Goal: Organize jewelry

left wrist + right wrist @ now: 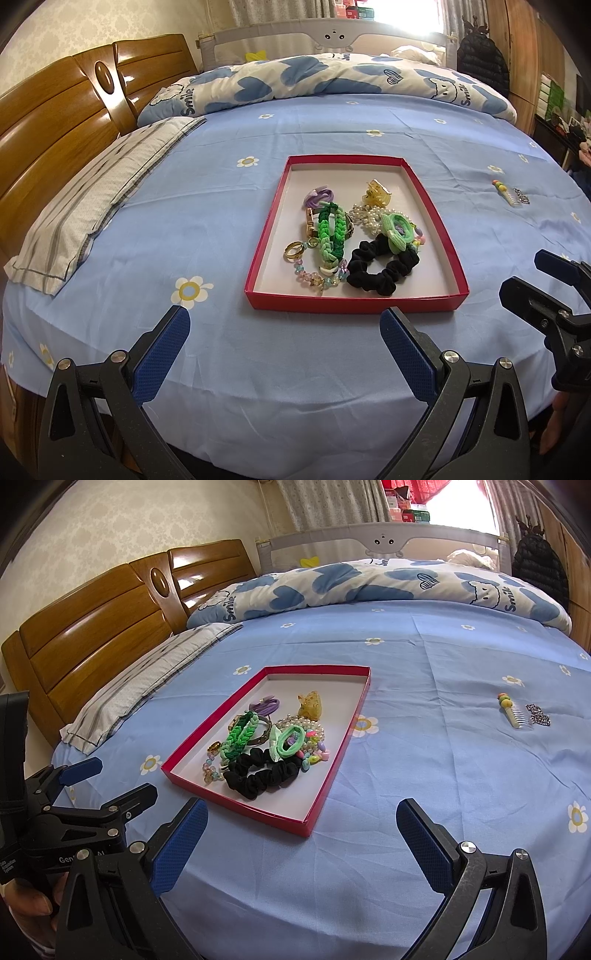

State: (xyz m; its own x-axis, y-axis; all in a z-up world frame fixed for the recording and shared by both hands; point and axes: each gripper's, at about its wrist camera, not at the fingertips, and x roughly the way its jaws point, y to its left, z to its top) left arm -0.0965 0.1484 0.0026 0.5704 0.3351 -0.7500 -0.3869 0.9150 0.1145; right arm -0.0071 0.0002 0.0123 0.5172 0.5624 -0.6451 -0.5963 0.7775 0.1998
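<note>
My left hand-held gripper (284, 325) has black triangular arms with cut-out windows, each ending in a blue finger pad (162, 360) with a fine dotted texture. Round silver screws sit at the joints. The right hand-held gripper (301, 821) is built the same. On the left one's black body I read white lettering starting "Gen".

Hand (33, 901): lower left of right-wrist view, cut by frame edge. Watch (312, 221): mid-frame, largely buried under green braided band (330, 236). Small sparkly item (539, 714): right of centre, too small to identify.
</note>
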